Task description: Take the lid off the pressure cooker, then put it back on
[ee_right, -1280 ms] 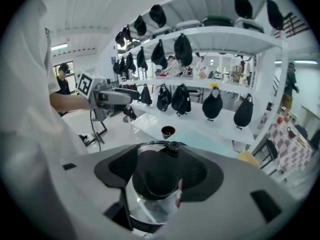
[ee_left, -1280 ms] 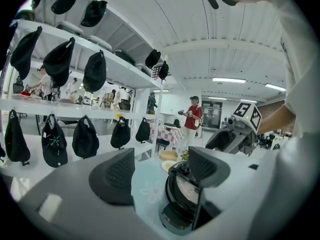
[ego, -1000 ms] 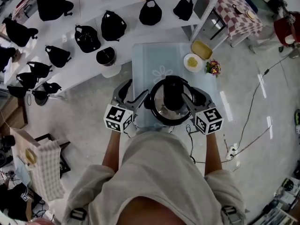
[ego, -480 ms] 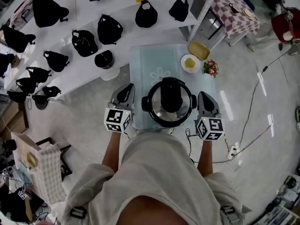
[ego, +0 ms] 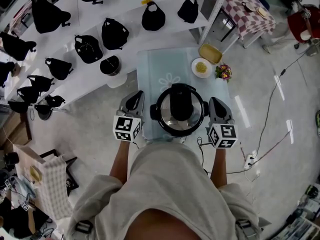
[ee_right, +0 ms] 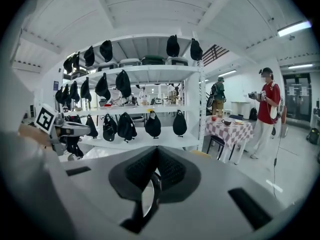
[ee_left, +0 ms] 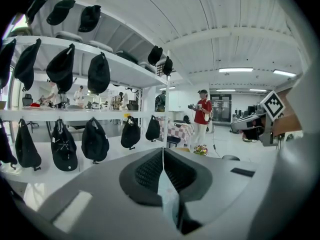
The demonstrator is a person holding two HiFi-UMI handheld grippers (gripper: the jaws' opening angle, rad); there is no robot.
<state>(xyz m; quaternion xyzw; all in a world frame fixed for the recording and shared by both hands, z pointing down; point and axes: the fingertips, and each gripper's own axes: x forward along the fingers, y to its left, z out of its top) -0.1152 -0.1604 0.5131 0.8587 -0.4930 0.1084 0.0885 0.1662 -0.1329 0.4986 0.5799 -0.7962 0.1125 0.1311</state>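
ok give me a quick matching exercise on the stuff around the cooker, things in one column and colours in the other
Things:
1 caps
2 plate
3 tray
4 table

Colours:
a light blue
b yellow
c black
d white

Pairs: 1-c, 2-d, 3-b, 4-a

Head view steeply downward; gripper views low, level, both toward hat shelves (ee_right: 150, 70)
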